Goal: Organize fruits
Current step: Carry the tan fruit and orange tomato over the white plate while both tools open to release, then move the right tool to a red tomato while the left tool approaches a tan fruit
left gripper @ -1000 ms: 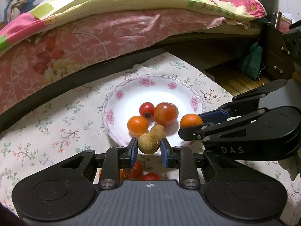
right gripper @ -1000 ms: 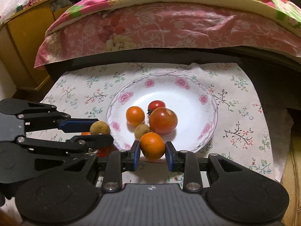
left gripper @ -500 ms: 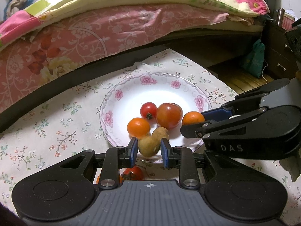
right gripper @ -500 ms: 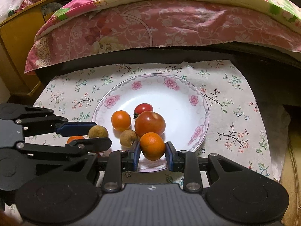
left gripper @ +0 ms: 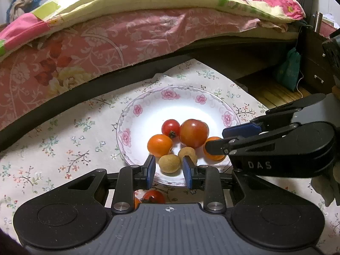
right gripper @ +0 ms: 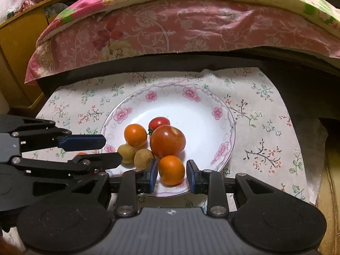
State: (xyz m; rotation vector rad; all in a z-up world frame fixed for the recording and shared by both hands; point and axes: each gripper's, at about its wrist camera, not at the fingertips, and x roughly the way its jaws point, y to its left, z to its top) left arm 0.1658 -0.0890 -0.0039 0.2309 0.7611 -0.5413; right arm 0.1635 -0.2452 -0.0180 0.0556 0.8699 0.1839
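We see the left tool (left gripper: 169, 167) at the near rim of the flowered plate (left gripper: 125, 137), its jaws just having been opening, so that the pale brown fruit (left gripper: 169, 163) lies on the plate between the blue pads, which stand just clear of it. The right tool (right gripper: 172, 171) is clamped on a small orange fruit (right gripper: 171, 170) over the plate's near edge, just beside the large tomato (right gripper: 167, 141). The plate rests on the cloth-covered surface (left gripper: 63, 144).

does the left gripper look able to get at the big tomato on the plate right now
Probably not directly: one longan lies between the left gripper's open jaws, and a second longan sits just in front of the big tomato, blocking a straight approach.
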